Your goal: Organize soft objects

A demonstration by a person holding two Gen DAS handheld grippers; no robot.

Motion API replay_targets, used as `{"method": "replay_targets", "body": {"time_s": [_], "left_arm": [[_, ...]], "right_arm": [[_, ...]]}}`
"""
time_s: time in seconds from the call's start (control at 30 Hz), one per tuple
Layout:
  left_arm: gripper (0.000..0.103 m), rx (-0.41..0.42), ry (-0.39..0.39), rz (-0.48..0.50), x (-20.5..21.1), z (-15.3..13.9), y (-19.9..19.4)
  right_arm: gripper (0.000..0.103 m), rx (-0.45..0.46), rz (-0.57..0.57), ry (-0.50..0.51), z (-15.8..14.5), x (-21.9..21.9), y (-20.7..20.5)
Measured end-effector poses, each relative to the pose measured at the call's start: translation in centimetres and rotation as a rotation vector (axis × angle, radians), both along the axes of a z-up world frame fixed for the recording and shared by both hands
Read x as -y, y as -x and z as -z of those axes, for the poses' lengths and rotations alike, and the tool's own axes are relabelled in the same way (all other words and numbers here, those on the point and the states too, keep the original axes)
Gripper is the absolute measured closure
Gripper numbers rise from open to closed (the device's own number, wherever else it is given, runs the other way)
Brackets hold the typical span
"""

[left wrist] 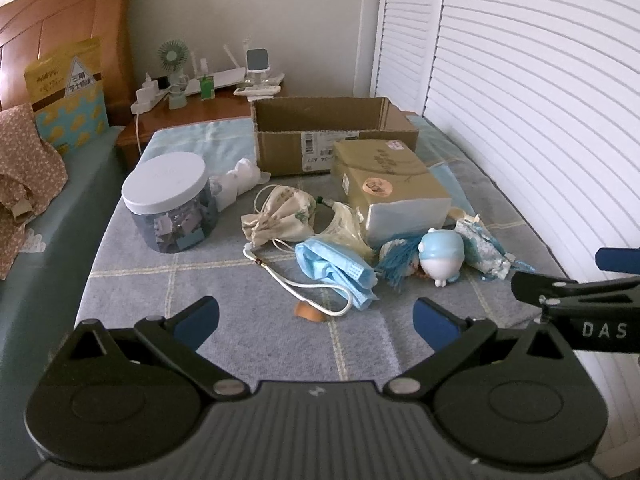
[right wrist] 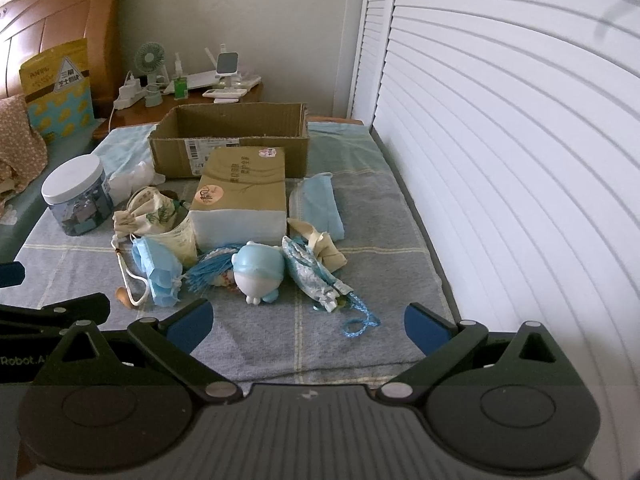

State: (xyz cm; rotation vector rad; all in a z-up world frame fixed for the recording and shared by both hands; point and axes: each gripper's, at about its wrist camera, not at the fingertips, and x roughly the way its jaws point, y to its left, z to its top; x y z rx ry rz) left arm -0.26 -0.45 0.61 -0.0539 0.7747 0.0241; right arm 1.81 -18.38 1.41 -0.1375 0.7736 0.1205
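Note:
Soft things lie in a loose pile on the grey checked blanket point(left wrist: 200, 280): a crumpled blue face mask point(left wrist: 336, 272) point(right wrist: 158, 268), a cream drawstring pouch point(left wrist: 280, 216) point(right wrist: 144, 212), a blue-and-white plush toy point(left wrist: 442, 256) point(right wrist: 258, 272), a blue tassel point(left wrist: 396, 260) point(right wrist: 208, 272), a patterned blue pouch point(right wrist: 312, 276) and a flat blue mask point(right wrist: 318, 204). An open cardboard box point(left wrist: 332, 136) point(right wrist: 232, 140) stands behind them. My left gripper point(left wrist: 316, 320) is open and empty, short of the crumpled mask. My right gripper point(right wrist: 308, 324) is open and empty, short of the plush toy.
A tissue pack point(left wrist: 392, 184) point(right wrist: 240, 196) lies in front of the box. A plastic jar with a white lid point(left wrist: 170, 204) point(right wrist: 76, 200) stands at the left. A white shutter door point(right wrist: 500, 160) runs along the right. A cluttered wooden nightstand point(left wrist: 192, 116) is behind.

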Motion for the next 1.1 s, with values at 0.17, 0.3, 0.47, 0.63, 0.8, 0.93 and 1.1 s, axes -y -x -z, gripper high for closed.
{"method": "replay_targets", "body": {"time_s": [0.17, 0.3, 0.47, 0.63, 0.8, 0.93, 1.1], "left_arm": [[0.001, 0.003, -0.001, 0.002, 0.1, 0.1, 0.0], [0.001, 0.005, -0.002, 0.007, 0.1, 0.1, -0.1], [0.001, 0.007, -0.003, 0.024, 0.1, 0.0, -0.2], [0.001, 0.012, -0.005, 0.042, 0.2, 0.0, -0.5], [0.001, 0.025, -0.01, 0.083, 0.5, 0.2, -0.8], [0.001, 0.017, -0.004, 0.114, 0.2, 0.7, -1.2], [0.001, 0.024, -0.045, 0.173, 0.3, 1.8, -1.6]], "right_arm": [[0.0, -0.001, 0.001, 0.003, 0.0, -0.1, 0.0], [0.0, 0.0, 0.0, 0.004, 0.0, -0.1, -0.1], [0.0, 0.003, -0.003, 0.012, 0.0, -0.1, -0.3], [0.0, 0.005, -0.007, 0.012, 0.0, -0.2, -0.5], [0.0, 0.009, -0.02, 0.02, 0.2, -0.2, -0.9], [0.0, 0.015, -0.035, 0.013, 0.4, -0.1, -1.2], [0.0, 0.026, -0.07, 0.016, 1.1, 0.0, -1.7]]}}
